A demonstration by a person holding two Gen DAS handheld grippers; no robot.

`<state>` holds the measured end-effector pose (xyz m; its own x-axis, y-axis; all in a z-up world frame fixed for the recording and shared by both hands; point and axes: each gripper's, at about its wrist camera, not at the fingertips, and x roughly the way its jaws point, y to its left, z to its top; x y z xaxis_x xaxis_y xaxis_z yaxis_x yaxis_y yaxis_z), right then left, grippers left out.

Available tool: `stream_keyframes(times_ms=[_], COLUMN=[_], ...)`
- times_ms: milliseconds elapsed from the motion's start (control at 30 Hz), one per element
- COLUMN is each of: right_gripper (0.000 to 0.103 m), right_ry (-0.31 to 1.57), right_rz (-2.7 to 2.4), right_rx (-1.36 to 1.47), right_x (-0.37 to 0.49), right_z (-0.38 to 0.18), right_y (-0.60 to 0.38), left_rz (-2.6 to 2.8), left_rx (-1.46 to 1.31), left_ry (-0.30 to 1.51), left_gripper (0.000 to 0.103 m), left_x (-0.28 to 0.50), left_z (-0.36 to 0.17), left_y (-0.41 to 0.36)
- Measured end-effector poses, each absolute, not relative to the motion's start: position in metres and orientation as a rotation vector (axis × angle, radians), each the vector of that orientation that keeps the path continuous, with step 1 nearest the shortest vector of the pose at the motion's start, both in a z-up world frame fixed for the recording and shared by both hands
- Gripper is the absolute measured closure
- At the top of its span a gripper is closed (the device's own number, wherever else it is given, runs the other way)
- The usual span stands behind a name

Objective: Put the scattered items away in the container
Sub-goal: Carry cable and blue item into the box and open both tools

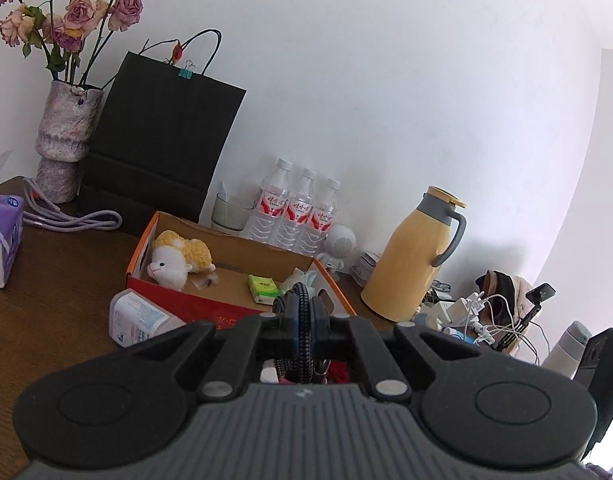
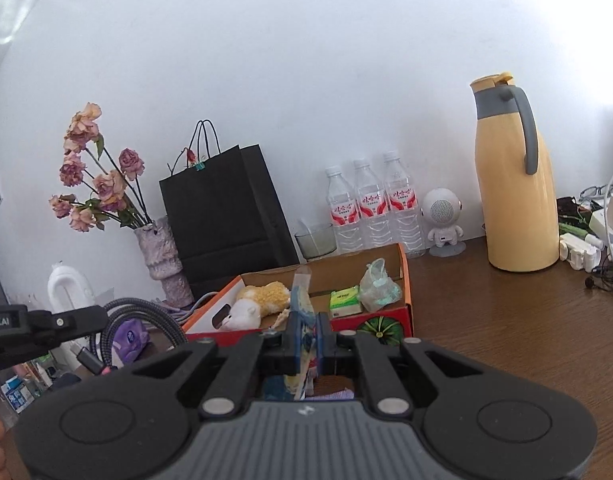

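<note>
Both claws are loaded and poised in front of the open orange-and-red cardboard box (image 2: 404, 276) on the brown wooden table (image 2: 506, 320). The left gripper (image 1: 302, 312) is pinched on a coiled black braided cable (image 1: 301, 300), whose loops hang slack beside it with a plug dangling at the bottom in the right wrist view. The right gripper (image 2: 306, 336) is pressed together on a thin blue-and-yellow flat packet (image 2: 304, 308) that sticks up between its fingers; what the packet is I cannot tell, since the fingers cover most of it. Inside the box already lie a white-and-yellow plush lamb (image 2: 254, 304), a small green tissue pack (image 2: 344, 300) and a crumpled clear plastic bag (image 2: 376, 282). The main risk, as I judge it, is the cable: a trailing loop or the plug could catch on the box's near wall and drag the light box, or spill outside on release. The packet, held by a narrow edge, might slip or tip. A white plastic jar (image 1: 140, 318) lies on its side just beside the box and could be knocked.
</note>
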<state>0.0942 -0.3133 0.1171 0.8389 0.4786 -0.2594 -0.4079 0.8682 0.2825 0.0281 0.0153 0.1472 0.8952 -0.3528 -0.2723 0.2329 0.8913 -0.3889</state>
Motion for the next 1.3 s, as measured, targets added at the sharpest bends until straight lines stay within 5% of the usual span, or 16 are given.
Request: stream_keyframes(times_ms=[333,433,600,800,933,1000,1067,1233,1300], right_gripper=[0.097,0.097,0.097,0.096,0.085,0.068,0.05,0.043,0.04], right_ry=[0.399,0.503,0.756,0.986,0.968,0.945,0.919,0.998,1.046], right_rz=[0.469,0.463,0.526,0.496,0.406,0.385,0.375,0.454,0.476], right_rx=[-0.028,-0.097,-0.161,-0.315,-0.485,-0.481,-0.45,-0.172,-0.093], right_x=[0.232,0.274,0.327,0.37,0.367,0.365,0.365,0.373,0.373], right_z=[0.18,0.166,0.113,0.068,0.065,0.073,0.085,0.106,0.106], right_y=[-0.266,-0.245,-0.223,-0.193,-0.179,-0.182,-0.186,-0.202,-0.203], left_rz=[-0.305,-0.232,-0.111,-0.013,-0.034,-0.048,-0.049,-0.092,-0.096], left_rx=[-0.4,-0.366,-0.36,-0.093,0.03,0.012,0.002,-0.092,-0.131], left_ry=[0.302,0.32,0.627,0.701,0.792,0.842,0.87,0.86,0.838], left_gripper=[0.098,0.098,0.098,0.094,0.082,0.061,0.059,0.054,0.043], left_x=[0.165,0.211,0.275,0.281,0.288,0.289,0.29,0.288,0.287], left_z=[0.197,0.17,0.098,0.097,0.087,0.076,0.071,0.091,0.108], left_y=[-0.024,-0.032,-0.005,0.002,0.002,0.006,0.008,0.016,0.021])
